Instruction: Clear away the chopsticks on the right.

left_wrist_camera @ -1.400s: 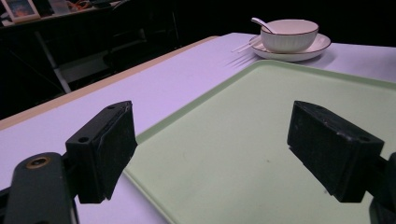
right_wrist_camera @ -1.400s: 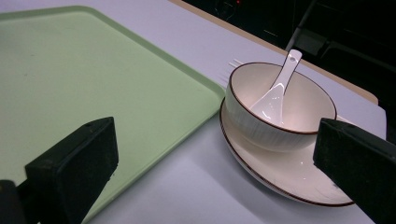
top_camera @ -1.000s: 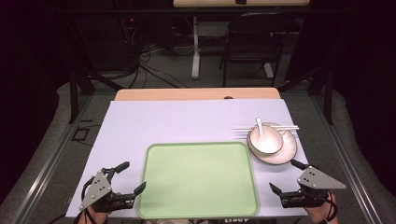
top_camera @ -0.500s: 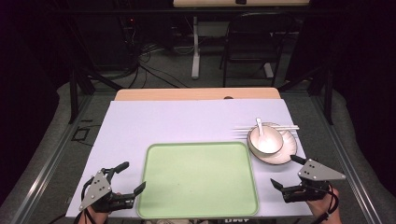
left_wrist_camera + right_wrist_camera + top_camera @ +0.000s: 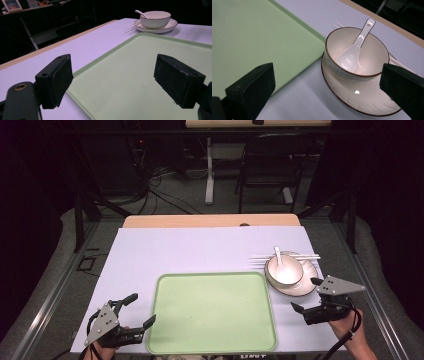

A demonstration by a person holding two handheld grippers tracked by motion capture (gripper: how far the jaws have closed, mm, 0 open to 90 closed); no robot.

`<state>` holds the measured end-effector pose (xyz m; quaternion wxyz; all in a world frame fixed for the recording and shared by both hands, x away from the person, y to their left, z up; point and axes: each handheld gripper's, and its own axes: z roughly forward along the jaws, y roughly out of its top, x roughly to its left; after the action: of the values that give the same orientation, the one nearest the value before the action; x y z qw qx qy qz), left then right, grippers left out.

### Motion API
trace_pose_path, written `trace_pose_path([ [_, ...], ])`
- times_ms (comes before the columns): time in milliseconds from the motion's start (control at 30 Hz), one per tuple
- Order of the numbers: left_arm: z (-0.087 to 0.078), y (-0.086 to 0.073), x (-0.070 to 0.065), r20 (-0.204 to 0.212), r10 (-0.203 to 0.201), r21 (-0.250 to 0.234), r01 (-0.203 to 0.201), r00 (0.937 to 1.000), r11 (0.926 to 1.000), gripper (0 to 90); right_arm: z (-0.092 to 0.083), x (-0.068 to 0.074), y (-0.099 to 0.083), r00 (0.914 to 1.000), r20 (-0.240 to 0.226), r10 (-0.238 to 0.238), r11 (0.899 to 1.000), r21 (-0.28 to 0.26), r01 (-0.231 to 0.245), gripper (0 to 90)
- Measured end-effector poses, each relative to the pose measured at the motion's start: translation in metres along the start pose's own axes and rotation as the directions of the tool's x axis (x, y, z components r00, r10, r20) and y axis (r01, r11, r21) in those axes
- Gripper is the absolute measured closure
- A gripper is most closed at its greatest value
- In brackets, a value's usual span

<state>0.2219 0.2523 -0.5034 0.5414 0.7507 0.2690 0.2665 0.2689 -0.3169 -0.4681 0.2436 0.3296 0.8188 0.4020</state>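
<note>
Both jaws wide apart: right gripper [image 5: 304, 294] at lower right nears the bowl [image 5: 357, 53]; a careless grab could flip the spoon [image 5: 354, 51] out. Left gripper [image 5: 139, 311] idles.

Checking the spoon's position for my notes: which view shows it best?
The right gripper view: the spoon lies close and sharp inside the bowl, handle over the rim. The high view shows it small; the left gripper view shows only its handle, far off.

White bowl [image 5: 284, 269] with spoon [image 5: 278, 256] on plate [image 5: 305, 287], beside tray [image 5: 212, 312].
</note>
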Motion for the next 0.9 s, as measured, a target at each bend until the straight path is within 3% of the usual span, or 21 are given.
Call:
trace_pose_path([
  [567, 0.001, 0.000, 0.000, -0.001, -0.003, 0.003, 0.003, 1.0000, 1.0000, 15.4, 0.016, -0.040, 0.032, 0.9990, -0.037, 0.026, 0.997, 0.080, -0.023, 0.0],
  [900, 0.001, 0.000, 0.000, 0.000, -0.004, 0.003, 0.004, 1.0000, 1.0000, 15.4, 0.039, -0.078, 0.051, 0.9970, -0.049, 0.060, 0.986, 0.156, -0.052, 0.0],
])
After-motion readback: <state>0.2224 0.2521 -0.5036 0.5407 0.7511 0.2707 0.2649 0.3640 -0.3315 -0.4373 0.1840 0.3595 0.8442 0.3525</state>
